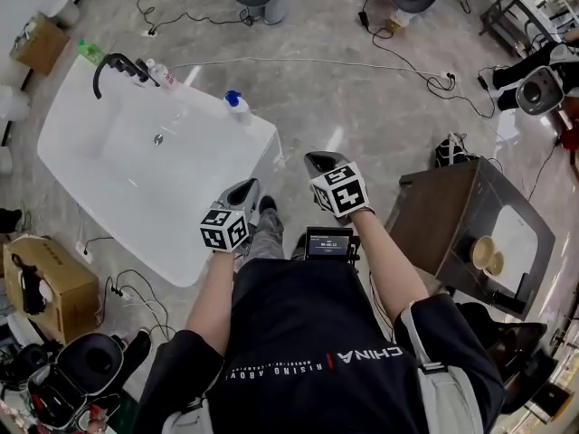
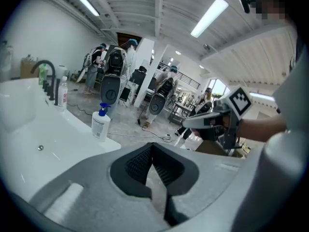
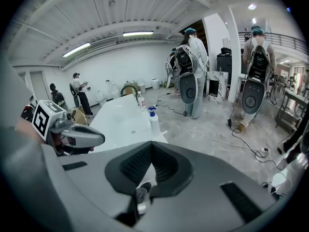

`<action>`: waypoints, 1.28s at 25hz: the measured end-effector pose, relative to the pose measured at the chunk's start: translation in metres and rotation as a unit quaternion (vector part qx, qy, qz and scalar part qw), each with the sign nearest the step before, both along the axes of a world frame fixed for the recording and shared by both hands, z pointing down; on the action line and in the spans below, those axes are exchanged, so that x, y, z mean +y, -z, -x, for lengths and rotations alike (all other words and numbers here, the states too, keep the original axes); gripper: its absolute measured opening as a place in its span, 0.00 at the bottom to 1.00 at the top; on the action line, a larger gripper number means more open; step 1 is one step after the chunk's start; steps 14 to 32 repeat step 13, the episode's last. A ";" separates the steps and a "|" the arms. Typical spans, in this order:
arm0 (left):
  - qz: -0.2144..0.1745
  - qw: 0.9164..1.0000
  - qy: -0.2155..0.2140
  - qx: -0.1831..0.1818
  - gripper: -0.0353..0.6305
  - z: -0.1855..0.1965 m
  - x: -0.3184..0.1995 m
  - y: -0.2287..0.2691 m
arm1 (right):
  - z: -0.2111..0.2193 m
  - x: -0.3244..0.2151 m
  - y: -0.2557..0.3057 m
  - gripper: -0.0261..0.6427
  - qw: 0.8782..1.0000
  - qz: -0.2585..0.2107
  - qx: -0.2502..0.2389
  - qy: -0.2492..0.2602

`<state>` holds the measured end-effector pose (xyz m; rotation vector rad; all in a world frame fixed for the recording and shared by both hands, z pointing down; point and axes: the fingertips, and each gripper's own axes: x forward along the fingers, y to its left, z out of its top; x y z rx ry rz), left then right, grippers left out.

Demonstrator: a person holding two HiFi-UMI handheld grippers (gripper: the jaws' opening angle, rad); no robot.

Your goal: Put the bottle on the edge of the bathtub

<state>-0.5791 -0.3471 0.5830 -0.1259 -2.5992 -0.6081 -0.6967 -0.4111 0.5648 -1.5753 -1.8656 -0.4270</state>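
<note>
A white bottle with a blue pump [image 1: 237, 107] stands upright on the near right corner of the white bathtub's rim [image 1: 258, 138]. It also shows in the left gripper view [image 2: 100, 123] and the right gripper view [image 3: 154, 121]. My left gripper [image 1: 246, 188] [image 2: 152, 145] hangs above the floor beside the tub's near edge, shut and empty. My right gripper [image 1: 318, 161] [image 3: 151, 144] is level with it to the right, also shut with nothing between its jaws. Both are well short of the bottle.
A black faucet [image 1: 113, 61], a clear bottle with a red label [image 1: 163, 75] and a green bottle [image 1: 90, 51] stand at the tub's far end. A brown cabinet [image 1: 452, 215] is at the right, cardboard boxes [image 1: 45, 283] at the left. Cables [image 1: 398, 61] cross the floor; people stand beyond.
</note>
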 end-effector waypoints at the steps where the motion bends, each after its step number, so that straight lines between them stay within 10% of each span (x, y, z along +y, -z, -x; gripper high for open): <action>1: 0.015 1.000 -0.007 0.005 0.07 -0.003 -0.005 0.002 | -0.003 -0.002 0.003 0.05 1.000 0.004 -0.002 0.003; 32: 0.061 0.998 -0.022 0.004 0.07 -0.022 -0.036 0.020 | -0.032 -0.009 0.017 0.05 0.999 0.023 -0.010 0.028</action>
